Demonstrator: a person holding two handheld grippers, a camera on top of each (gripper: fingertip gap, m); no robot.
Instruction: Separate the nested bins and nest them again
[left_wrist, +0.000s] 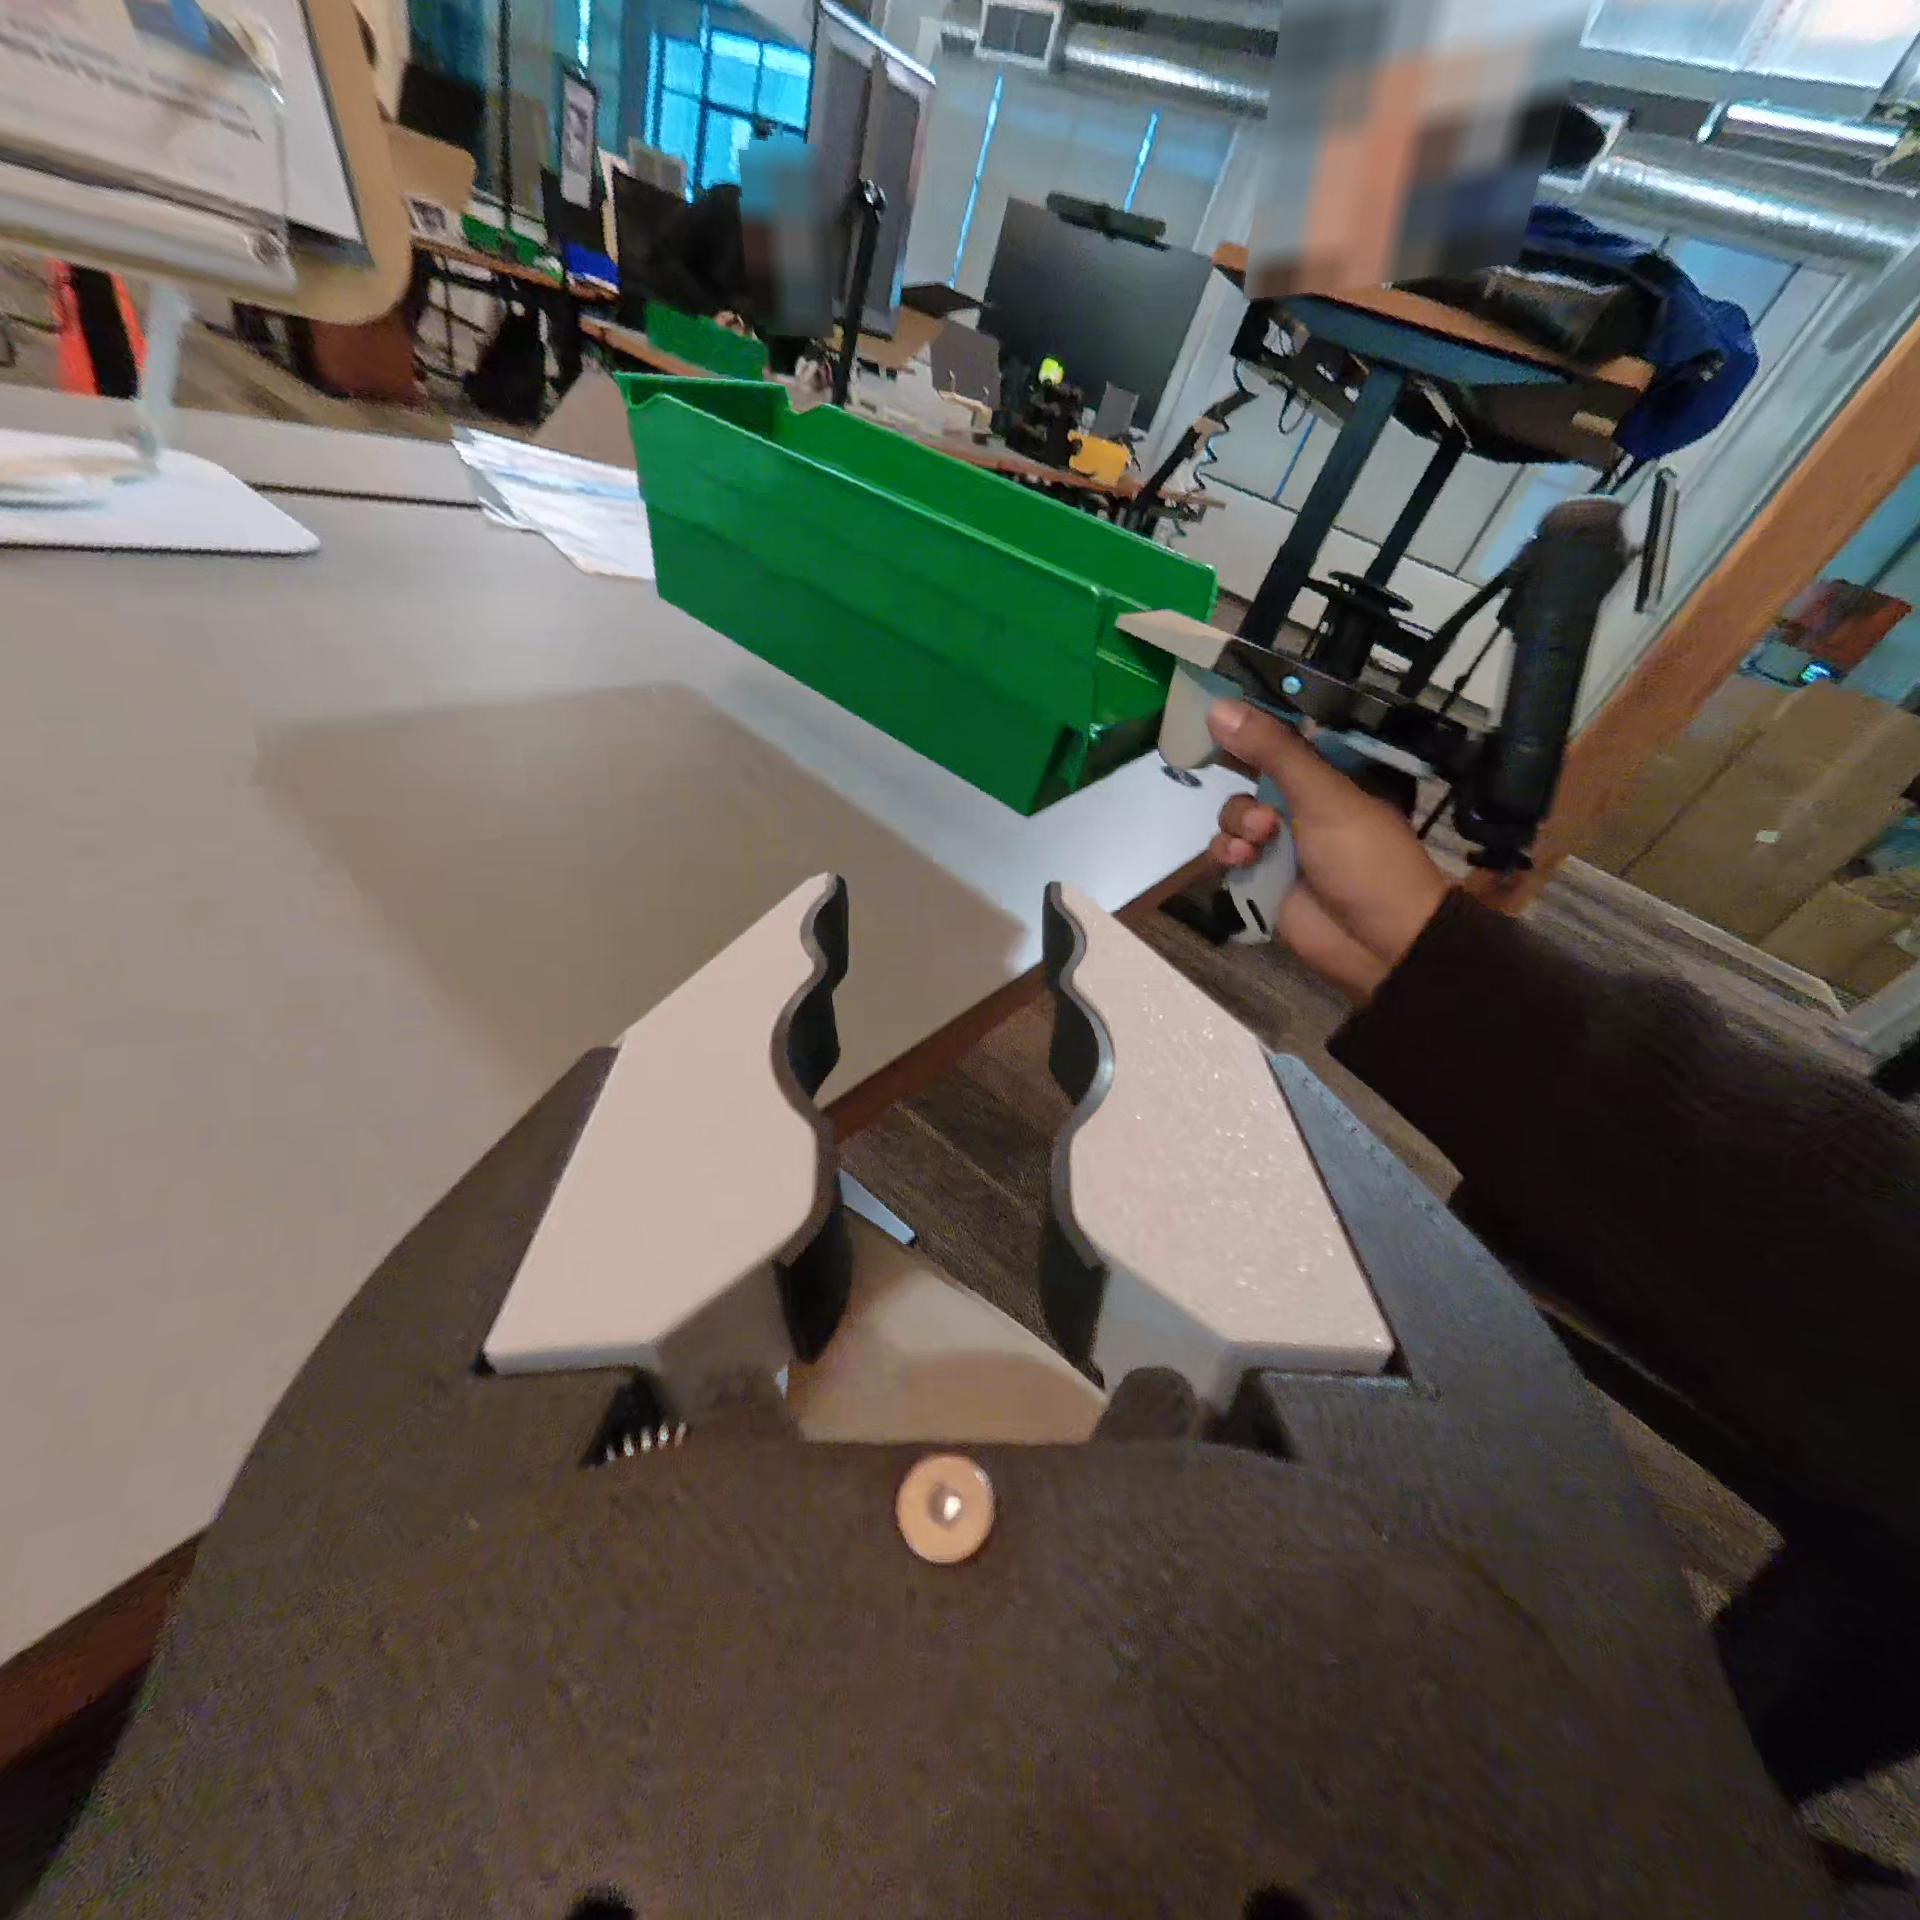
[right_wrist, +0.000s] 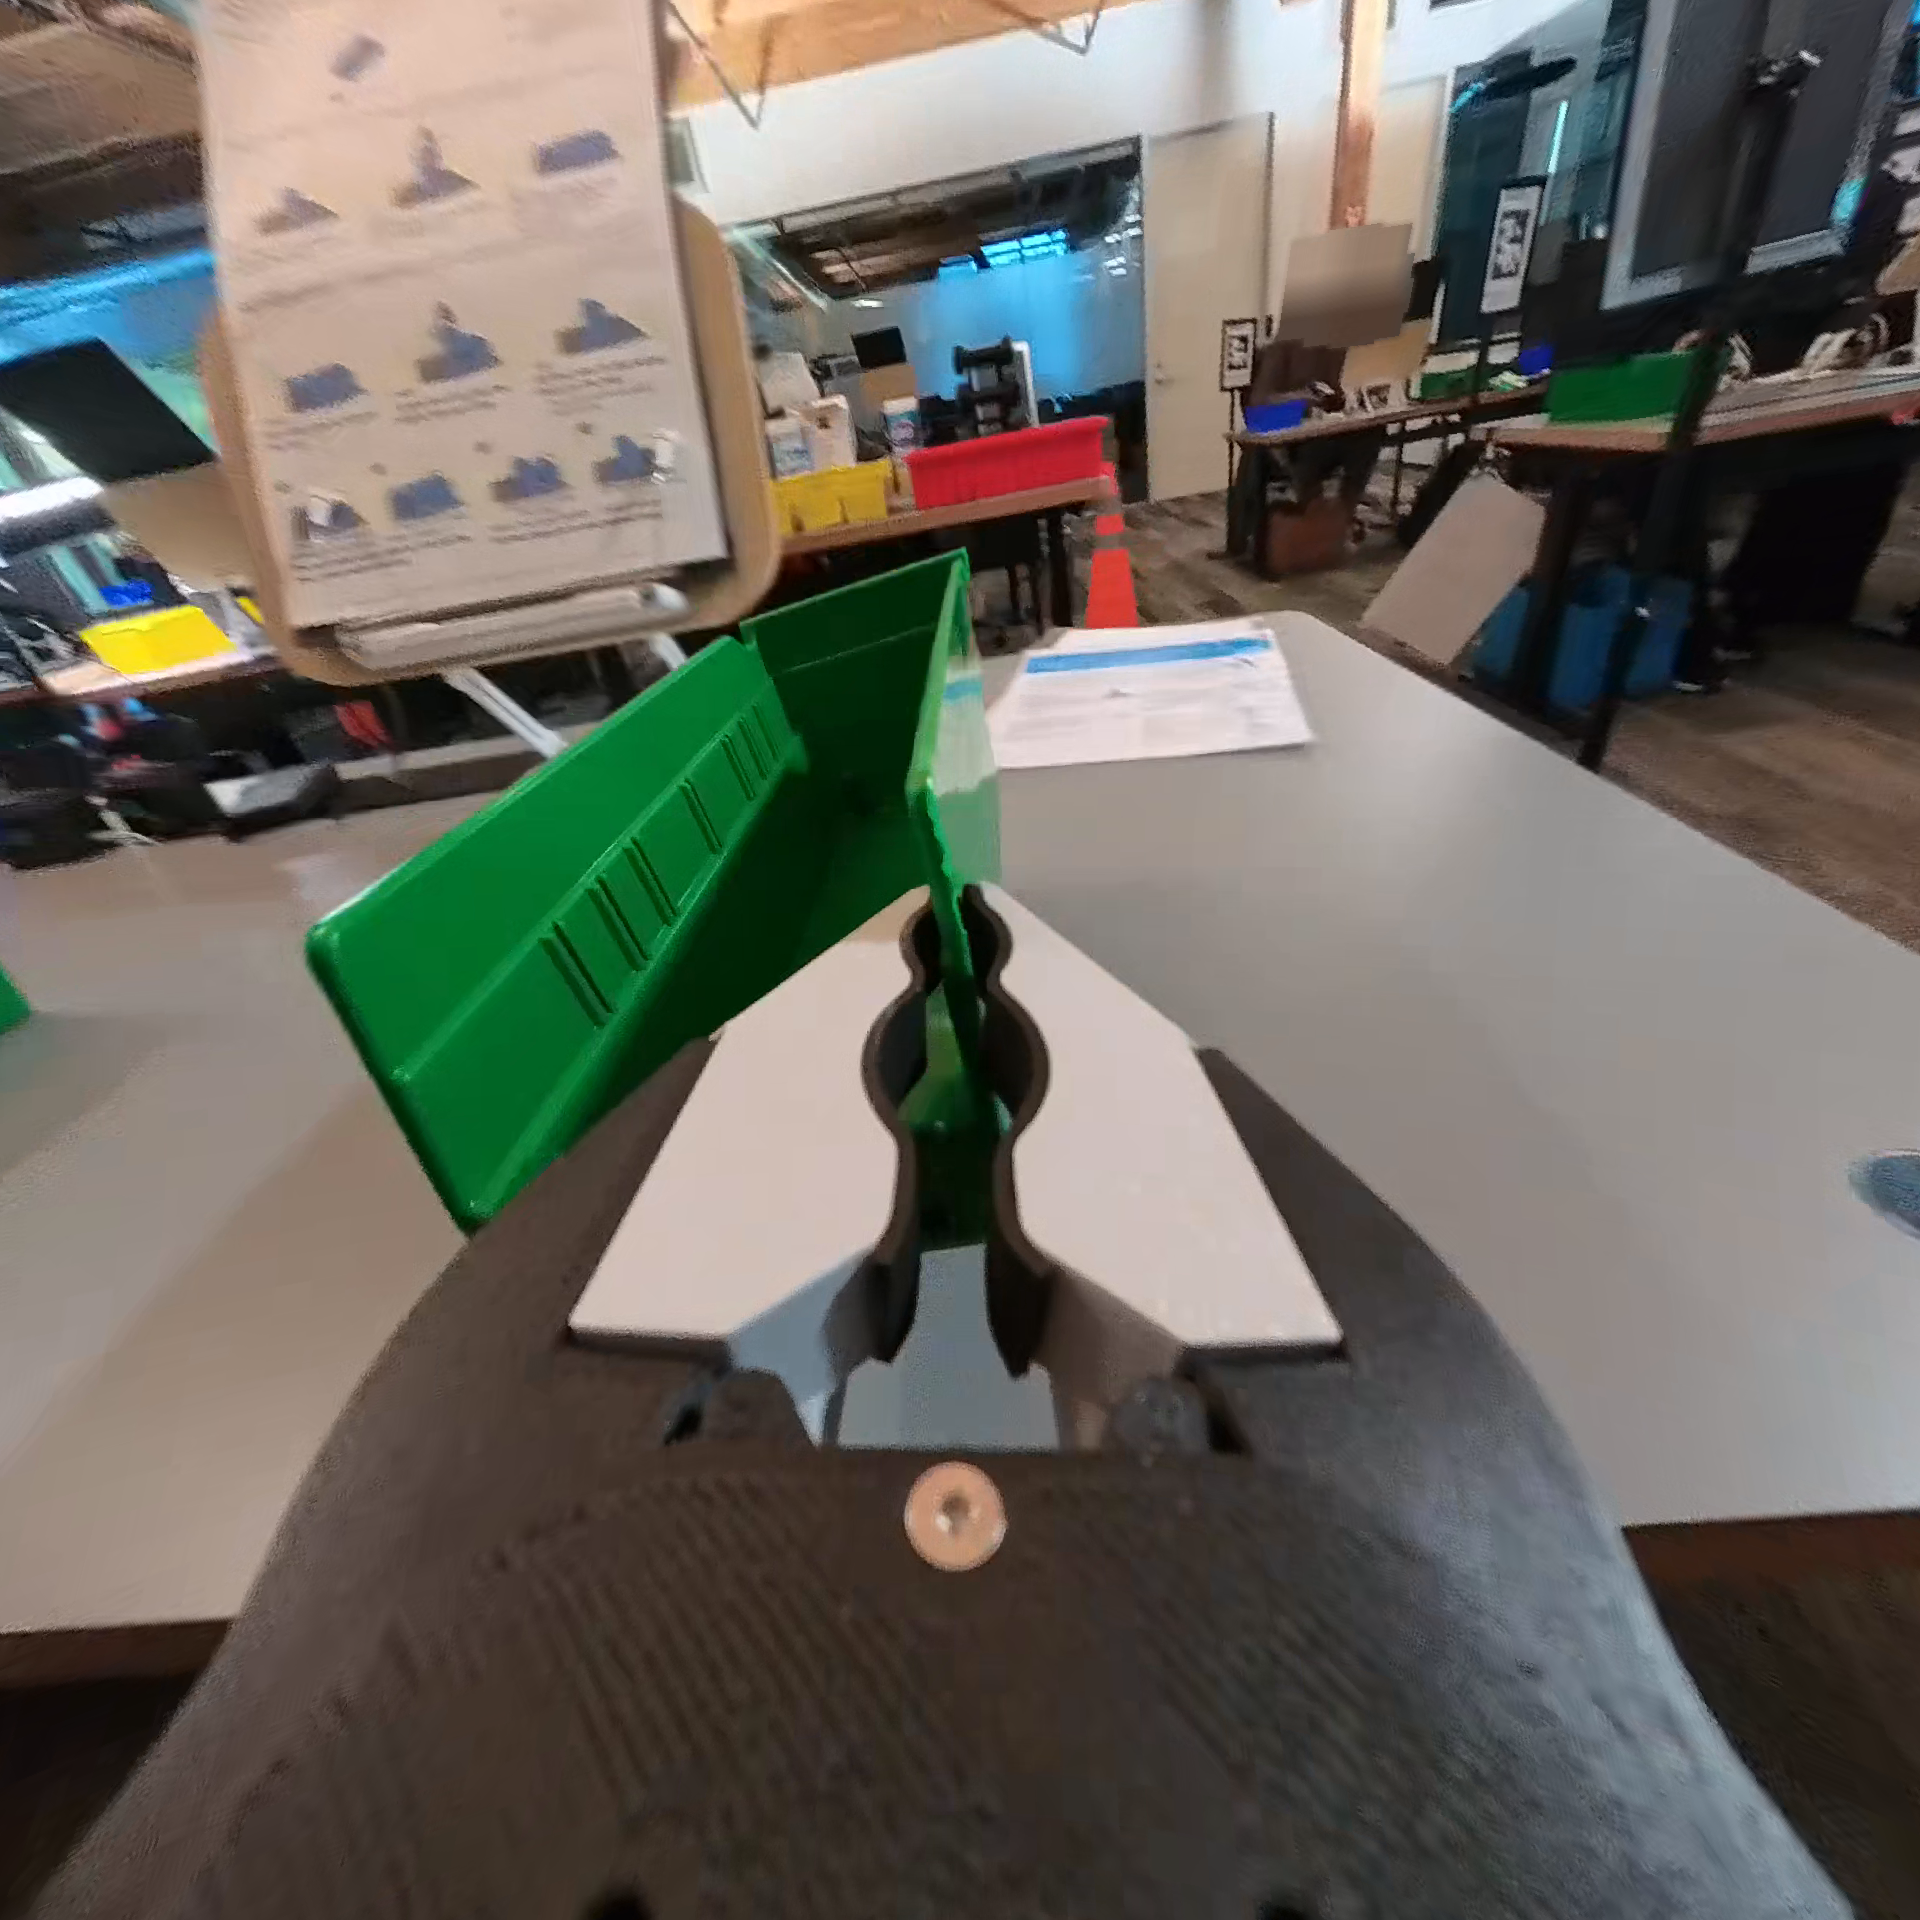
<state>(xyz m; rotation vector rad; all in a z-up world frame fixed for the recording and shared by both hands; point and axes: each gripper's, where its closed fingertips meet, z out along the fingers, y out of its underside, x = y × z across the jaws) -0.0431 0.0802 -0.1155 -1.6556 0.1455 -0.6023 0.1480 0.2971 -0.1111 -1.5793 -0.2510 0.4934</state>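
A long green bin (left_wrist: 914, 582) hangs tilted in the air above the grey table (left_wrist: 312, 831). My right gripper (left_wrist: 1153, 675) holds it by the near end. In the right wrist view the right gripper (right_wrist: 961, 904) is shut on the thin side wall of the bin (right_wrist: 582, 935), which runs away from me to the upper left. A sliver of another green thing (right_wrist: 8, 997) shows at the left edge on the table; I cannot tell what it is. My left gripper (left_wrist: 945, 894) is open and empty over the table's front edge, well short of the bin.
Printed sheets (right_wrist: 1143, 696) lie on the far part of the table, also seen in the left wrist view (left_wrist: 561, 499). A cardboard board with instruction sheets (right_wrist: 468, 312) stands on a white base (left_wrist: 156, 509) at the back. A hand and dark sleeve (left_wrist: 1330, 862) hold the right gripper.
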